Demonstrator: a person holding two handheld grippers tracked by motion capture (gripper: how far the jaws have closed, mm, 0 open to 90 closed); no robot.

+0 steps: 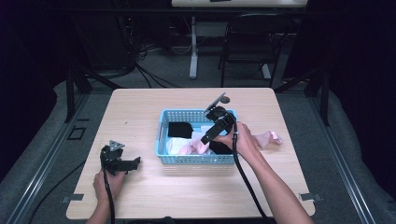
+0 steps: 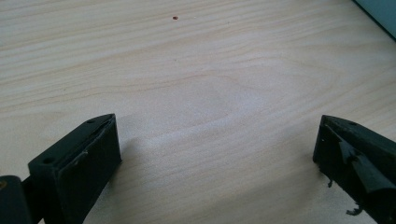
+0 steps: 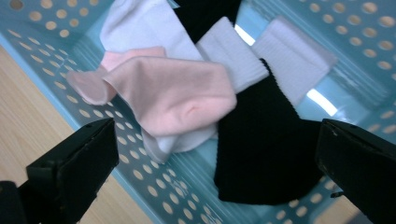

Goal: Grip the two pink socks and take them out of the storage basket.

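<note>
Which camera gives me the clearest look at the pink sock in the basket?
The right gripper view: the pink sock lies close and sharp, draped over white and black socks. The high view shows it small, partly hidden behind the right gripper. The left gripper view faces bare table.

A light wooden table (image 1: pixel 140 116) is carrying a blue basket (image 1: pixel 164 140) near its middle, and a pink sock (image 1: pixel 267 138) is lying on the wood just beside the basket's right side.
</note>
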